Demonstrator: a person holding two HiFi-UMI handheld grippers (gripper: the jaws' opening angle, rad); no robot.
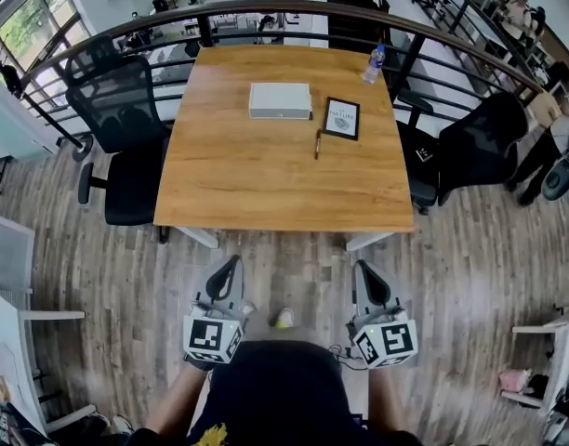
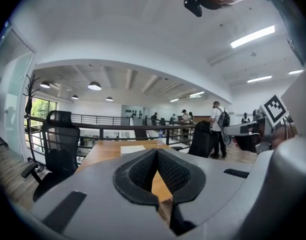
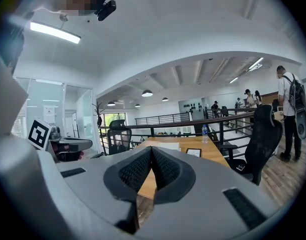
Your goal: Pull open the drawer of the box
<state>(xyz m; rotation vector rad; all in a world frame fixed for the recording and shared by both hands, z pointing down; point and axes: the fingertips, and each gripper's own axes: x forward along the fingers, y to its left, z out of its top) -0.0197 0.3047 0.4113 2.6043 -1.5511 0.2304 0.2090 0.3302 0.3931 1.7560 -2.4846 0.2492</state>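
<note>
I am holding both tongs low over the wooden floor [image 1: 470,249], short of the table's [image 1: 266,193] near edge. The left tongs [image 2: 156,152] are pressing their tips together with nothing between them, and the right tongs [image 3: 151,149] are doing the same. Each is carrying a cube with black-and-white square markers.

The white box [image 1: 280,100] is sitting well apart from both tongs, on the far half of the table, with its long front face turned toward me. Just to its right a black-framed card [image 1: 341,118] is lying flat; its white print is too small for me to read. A pen [image 1: 317,143] is lying beside the card's near left corner, and a clear water bottle [image 1: 374,64] is standing at the far right corner. Black office chairs [image 1: 126,128] are flanking the table.
</note>
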